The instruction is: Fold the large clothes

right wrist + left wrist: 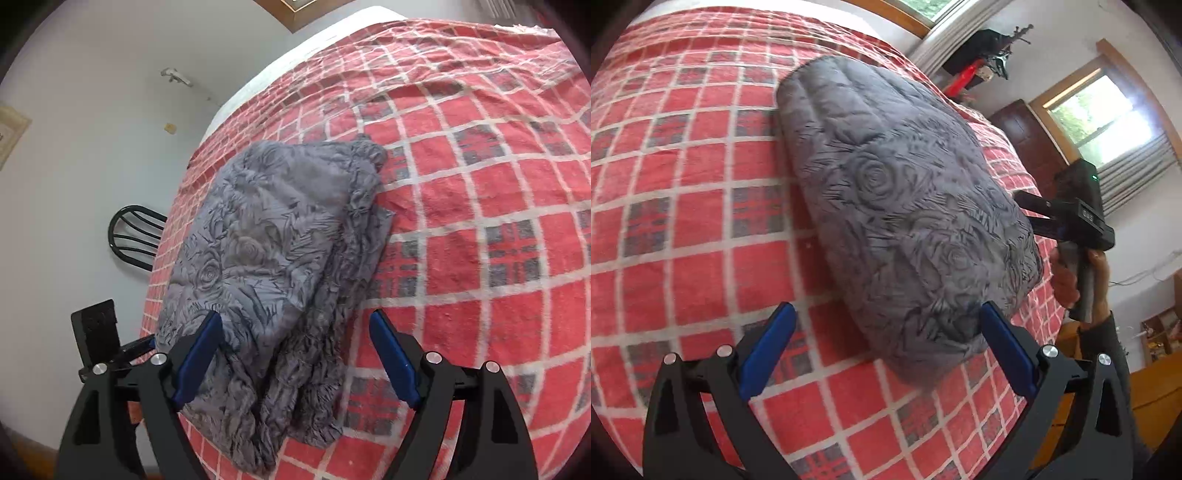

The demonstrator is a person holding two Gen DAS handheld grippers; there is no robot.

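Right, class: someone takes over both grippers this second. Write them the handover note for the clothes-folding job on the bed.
Left hand-held gripper: open, holding nothing, poised at the near end of the grey garment.
Right hand-held gripper: open, holding nothing, at the garment's opposite end.
The grey rose-patterned garment lies as a compact, layered bundle on the red plaid bedspread, towards the bed's edge.
Done: it looks folded several times over; stacked layers show along one side in the right wrist view.
Left: probably only tidying the slightly ragged edges, or one last fold if a smaller bundle is wanted.
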